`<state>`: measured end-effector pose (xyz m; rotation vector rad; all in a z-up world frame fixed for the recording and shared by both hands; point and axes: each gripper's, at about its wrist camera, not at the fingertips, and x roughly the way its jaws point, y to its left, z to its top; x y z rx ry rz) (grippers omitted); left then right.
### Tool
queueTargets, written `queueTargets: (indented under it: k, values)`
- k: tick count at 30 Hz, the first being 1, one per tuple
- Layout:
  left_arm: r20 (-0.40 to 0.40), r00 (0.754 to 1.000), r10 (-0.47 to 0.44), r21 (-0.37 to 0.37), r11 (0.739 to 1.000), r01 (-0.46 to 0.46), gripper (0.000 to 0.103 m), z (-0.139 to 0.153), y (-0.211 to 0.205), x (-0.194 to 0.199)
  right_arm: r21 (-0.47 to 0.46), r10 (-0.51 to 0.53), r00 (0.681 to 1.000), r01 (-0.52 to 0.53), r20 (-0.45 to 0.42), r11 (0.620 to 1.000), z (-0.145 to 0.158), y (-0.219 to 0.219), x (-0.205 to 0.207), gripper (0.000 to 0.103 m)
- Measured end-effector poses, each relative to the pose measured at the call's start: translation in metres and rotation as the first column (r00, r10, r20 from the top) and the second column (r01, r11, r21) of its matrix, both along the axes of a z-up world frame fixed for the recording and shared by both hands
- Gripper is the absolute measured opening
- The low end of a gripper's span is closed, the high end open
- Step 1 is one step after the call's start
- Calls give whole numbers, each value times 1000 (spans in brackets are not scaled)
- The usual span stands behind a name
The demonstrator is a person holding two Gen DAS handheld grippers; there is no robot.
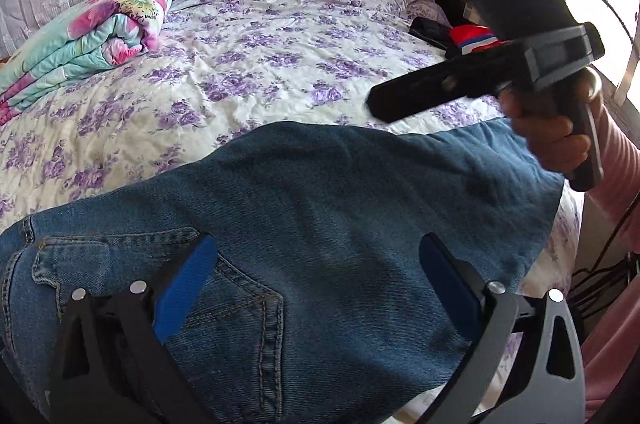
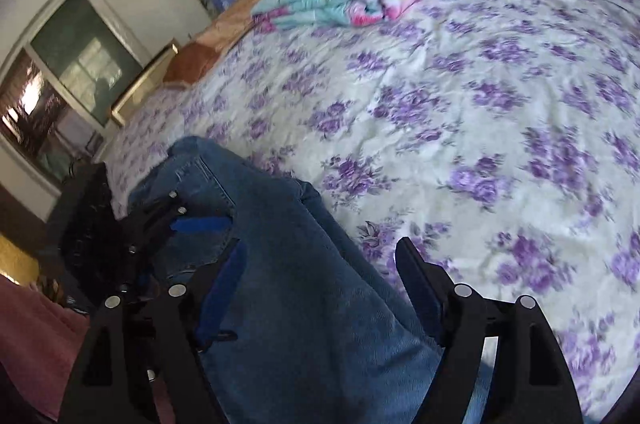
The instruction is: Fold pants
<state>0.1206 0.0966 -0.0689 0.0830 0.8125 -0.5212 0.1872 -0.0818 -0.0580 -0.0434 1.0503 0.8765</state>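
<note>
Denim jeans [image 1: 320, 216] on the bed [image 1: 248, 64] look heavy, limp yet grippy, best pinched at a thick hem or waistband; both the left gripper [image 1: 316, 272] and right gripper [image 2: 320, 284] are spread and empty.

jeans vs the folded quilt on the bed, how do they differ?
The jeans are plain blue denim; the quilt is turquoise with pink flowers. Jeans lie flat near the bed's edge; quilt is a thick folded bundle by the curtain. Both rest on the floral bedspread.
</note>
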Motion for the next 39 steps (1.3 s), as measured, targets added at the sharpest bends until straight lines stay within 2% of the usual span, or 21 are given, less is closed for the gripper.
queueTargets:
  k: [1,3,5,8,12,15,17,20,23,25,27,28,30,32,33,34,35,37,39]
  values:
    - [-1,1000,-2,-2,1000,2,99,0,0,0,-17,25,1000,-25,-19,1000,-6,6,3,78]
    - [-5,1000,-7,-10,1000,7,99,0,0,1,-42,106,988,-111,-117,993,-19,19,5,78]
    - [-11,1000,-12,-21,1000,11,99,-1,1,2,-22,249,944,-260,-215,965,-25,31,-5,82]
    - [-19,1000,-16,-34,999,16,99,-1,2,4,-45,340,929,-349,-148,936,-15,35,-21,82]
    - [-26,999,-22,-43,999,21,99,-1,2,5,78,403,891,-396,-210,915,-12,31,-19,87]
    - [-31,999,-26,-47,999,24,99,-1,1,6,133,375,879,-350,-296,927,-27,32,0,87]
    - [-31,999,-25,-47,999,24,99,-1,1,6,190,379,851,-331,-362,924,-37,38,11,87]
    - [-31,999,-26,-44,999,24,99,-1,1,5,238,410,816,-339,-407,910,-47,54,19,87]
    - [-31,999,-25,-39,999,24,99,-1,1,5,249,401,824,-323,-401,913,-45,68,25,87]
    - [-31,999,-25,-37,999,24,99,-1,1,6,283,383,851,-292,-359,914,-37,71,34,84]
    - [-31,999,-23,-30,999,22,99,-2,1,6,312,345,877,-243,-334,919,-34,71,46,70]
    - [-32,999,-20,-23,1000,19,99,-2,1,7,330,328,871,-209,-364,920,-37,68,53,66]
    - [-36,999,-20,-16,1000,20,99,-3,0,8,345,287,861,-141,-420,928,-48,61,62,45]
    - [-37,999,-22,-11,1000,21,99,-4,1,8,362,257,859,-90,-444,928,-55,55,66,32]
    - [-38,999,-22,-6,1000,21,99,-4,0,8,365,218,867,-45,-448,930,-56,47,69,21]
    - [-38,999,-21,-2,1000,21,99,-4,-1,8,362,186,873,-12,-451,932,-58,43,72,16]
    - [-38,999,-21,5,1000,21,99,-4,-1,9,355,154,882,15,-445,935,-61,37,73,14]
    - [-45,999,-24,12,1000,25,99,-5,-2,10,263,95,915,13,-393,965,-61,40,71,14]
    - [-47,999,-23,20,1000,24,99,-5,-3,11,197,75,955,-17,-288,980,-47,43,64,16]
